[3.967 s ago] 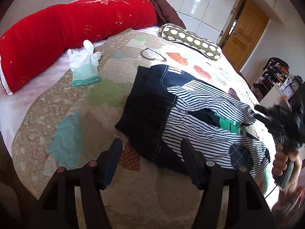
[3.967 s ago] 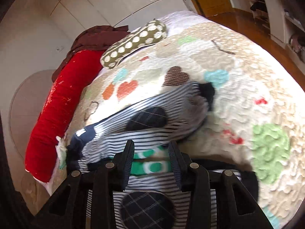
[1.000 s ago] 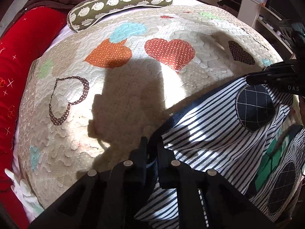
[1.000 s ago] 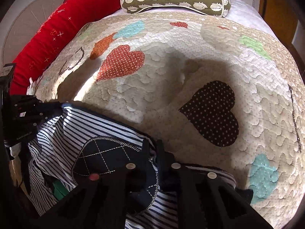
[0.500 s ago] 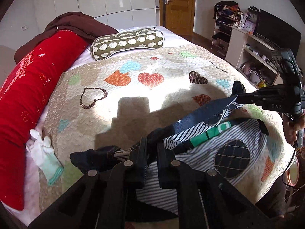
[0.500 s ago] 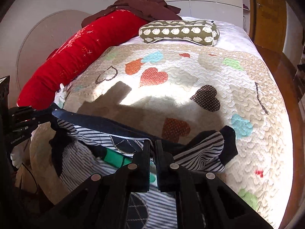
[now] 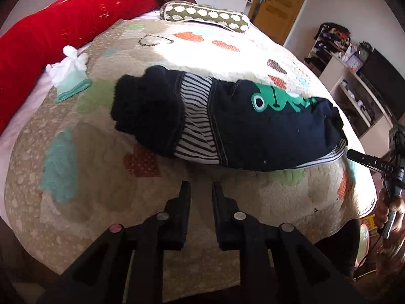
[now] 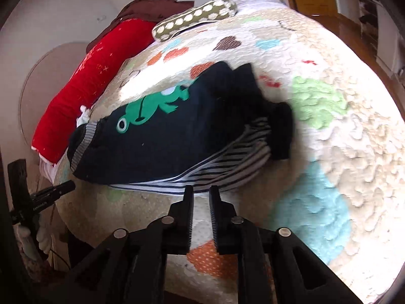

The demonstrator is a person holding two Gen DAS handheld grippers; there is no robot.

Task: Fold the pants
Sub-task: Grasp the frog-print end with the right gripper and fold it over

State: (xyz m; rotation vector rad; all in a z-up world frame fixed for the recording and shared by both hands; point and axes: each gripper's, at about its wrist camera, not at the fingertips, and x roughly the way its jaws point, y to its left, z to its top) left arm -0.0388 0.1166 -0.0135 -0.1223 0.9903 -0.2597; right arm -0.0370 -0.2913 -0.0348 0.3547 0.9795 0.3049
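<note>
The pants (image 7: 227, 124) lie folded over on the quilted bed (image 7: 88, 177): navy cloth with a green frog print, striped panels and dark cuffs. They also show in the right wrist view (image 8: 177, 136). My left gripper (image 7: 200, 190) hovers just in front of the pants, jaws slightly apart, holding nothing. My right gripper (image 8: 201, 195) sits at the striped edge of the pants, jaws slightly apart and empty. The right gripper also shows at the right of the left wrist view (image 7: 354, 155).
A red bolster (image 7: 63, 12) and a dotted olive pillow (image 7: 202, 15) lie at the head of the bed. A white and mint glove (image 7: 69, 73) lies left of the pants. Shelves (image 7: 354, 76) and a wooden door (image 7: 278, 5) stand beyond the bed.
Both grippers held the pants lifted and stretched between them. Now the pants lie folded over on the quilt, frog side up, and both grippers have let go and drawn back.
</note>
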